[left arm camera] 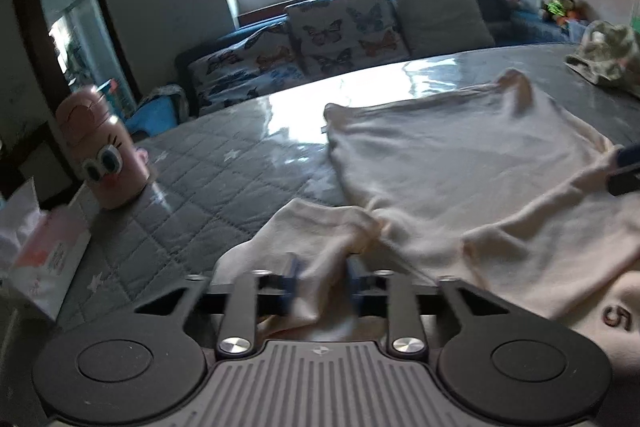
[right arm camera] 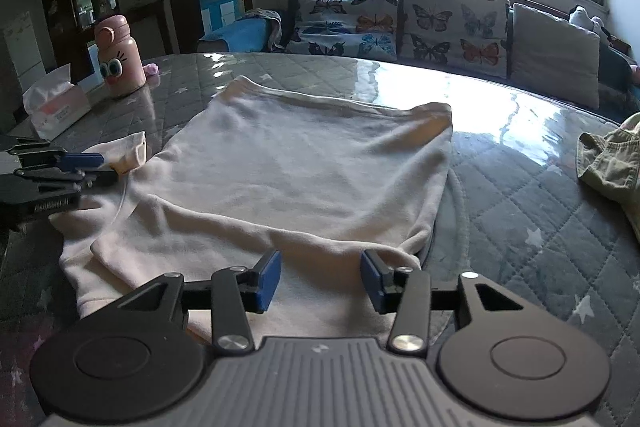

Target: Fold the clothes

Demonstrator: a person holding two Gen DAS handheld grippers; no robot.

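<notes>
Two tongs on the sweater point(right arm camera: 304, 167): left tongs point(left arm camera: 322, 281) pinching its sleeve point(left arm camera: 320, 227), right tongs point(right arm camera: 320, 279) spread over the hem; sleeve fold comes next, probably.

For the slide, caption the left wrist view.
Left tongs pinch a cream sweatshirt's sleeve on the quilted table.

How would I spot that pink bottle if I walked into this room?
Start at the big grey quilted table where the cream garment lies spread. Look to its far left corner, beside the tissue box. The pink bottle stands upright there, the only thing with cartoon eyes painted on it.
</notes>
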